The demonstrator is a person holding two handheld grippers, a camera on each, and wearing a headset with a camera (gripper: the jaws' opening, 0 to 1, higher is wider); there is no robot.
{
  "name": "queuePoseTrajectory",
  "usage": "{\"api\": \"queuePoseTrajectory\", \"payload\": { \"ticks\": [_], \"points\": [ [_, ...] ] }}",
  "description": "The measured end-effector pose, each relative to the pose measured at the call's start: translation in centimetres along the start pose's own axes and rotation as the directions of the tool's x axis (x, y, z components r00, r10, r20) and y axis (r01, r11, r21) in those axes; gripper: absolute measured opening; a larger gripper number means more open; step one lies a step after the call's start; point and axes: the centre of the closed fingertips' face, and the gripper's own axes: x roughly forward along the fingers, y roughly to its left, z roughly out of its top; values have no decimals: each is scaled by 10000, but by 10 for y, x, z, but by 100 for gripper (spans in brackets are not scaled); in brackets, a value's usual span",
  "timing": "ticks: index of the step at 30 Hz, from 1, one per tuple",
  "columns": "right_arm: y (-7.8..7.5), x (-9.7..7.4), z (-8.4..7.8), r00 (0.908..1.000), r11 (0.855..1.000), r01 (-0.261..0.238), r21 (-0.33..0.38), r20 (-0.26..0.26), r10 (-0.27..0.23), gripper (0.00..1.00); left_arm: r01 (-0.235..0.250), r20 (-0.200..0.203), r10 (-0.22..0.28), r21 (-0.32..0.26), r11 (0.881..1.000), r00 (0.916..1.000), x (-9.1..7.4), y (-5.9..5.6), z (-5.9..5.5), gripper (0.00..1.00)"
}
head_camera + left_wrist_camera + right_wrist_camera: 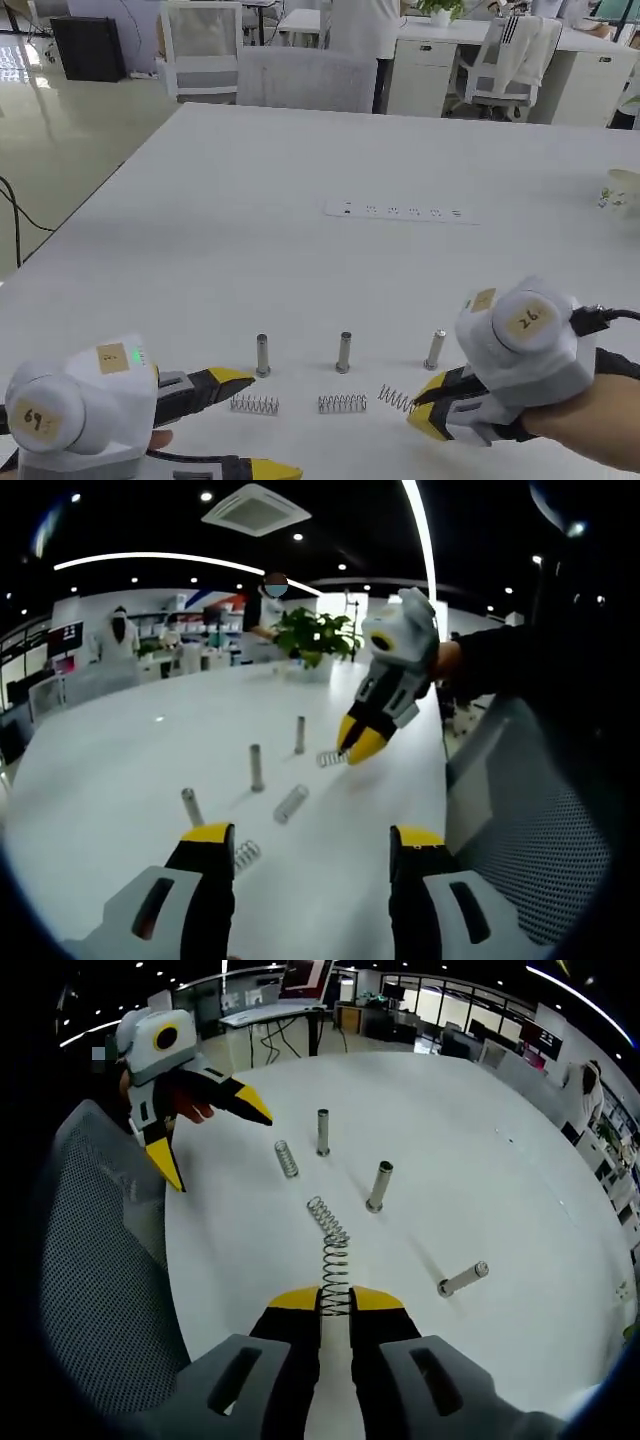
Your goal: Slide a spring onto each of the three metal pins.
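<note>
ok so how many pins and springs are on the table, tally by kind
short silver metal pins: 3 (left, middle, right), all standing upright
small coiled wire springs: 3 (left, middle, right), the right one pinched by the right gripper
total: 6

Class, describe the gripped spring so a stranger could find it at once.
On the white table, a row of three pins stands behind three springs. Take the rightmost spring. Alone among them, its end is pinched by the right gripper.
</note>
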Motion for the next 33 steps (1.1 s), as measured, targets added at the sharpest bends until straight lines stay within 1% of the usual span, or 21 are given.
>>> {"api": "queuePoseTrajectory", "payload": {
  "ticks": [6,9,18,25,33],
  "points": [
    [6,1,6,9998,9994,-183,-290,42,185,7,250,-74,-248,188,9995,9997,6,0,3,55],
    [9,0,8,9996,9987,-268,-424,40,270,7,347,-152,-343,270,9990,9993,8,-1,2,54],
    [20,0,19,9984,9944,-548,-906,103,560,7,727,-240,-715,530,9959,9972,18,-7,7,52],
    [29,0,25,9966,9877,-797,-1347,85,816,7,929,-261,-913,702,9932,9955,22,-11,9,50],
    [39,0,30,9936,9770,-1112,-1818,15,1134,7,1154,-249,-1136,858,9896,9932,27,-18,12,43]
  ]
}}
